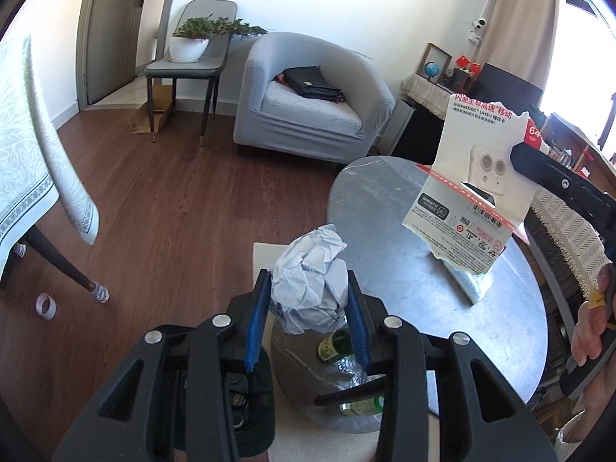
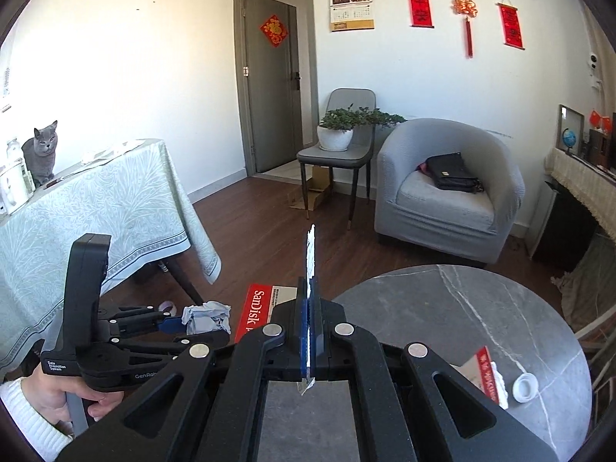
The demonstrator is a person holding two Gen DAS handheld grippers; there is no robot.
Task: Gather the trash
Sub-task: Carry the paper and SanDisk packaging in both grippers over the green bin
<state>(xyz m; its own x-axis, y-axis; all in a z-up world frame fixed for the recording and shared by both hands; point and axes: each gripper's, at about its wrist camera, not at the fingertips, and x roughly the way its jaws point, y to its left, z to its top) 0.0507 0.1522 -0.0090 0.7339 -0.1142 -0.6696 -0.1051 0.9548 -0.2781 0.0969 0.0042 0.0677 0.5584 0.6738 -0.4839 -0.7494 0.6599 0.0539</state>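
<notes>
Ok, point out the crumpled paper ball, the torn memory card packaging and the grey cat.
crumpled paper ball point(image 1: 308, 277), left wrist view, middle of the wad
torn memory card packaging point(image 1: 477, 177), left wrist view, white printed face
grey cat point(image 2: 40, 154), right wrist view, its chest

The left wrist camera sits just behind the left tool point(image 1: 308, 300), angled down across the round tabletop point(image 1: 385, 200) toward the grey armchair point(image 1: 308, 107). The right wrist camera sits just behind the right tool point(image 2: 310, 308), facing more level toward the door point(image 2: 269, 88). Both views share the tabletop, the armchair, the potted plant point(image 2: 338, 127) and each other's tool.
</notes>
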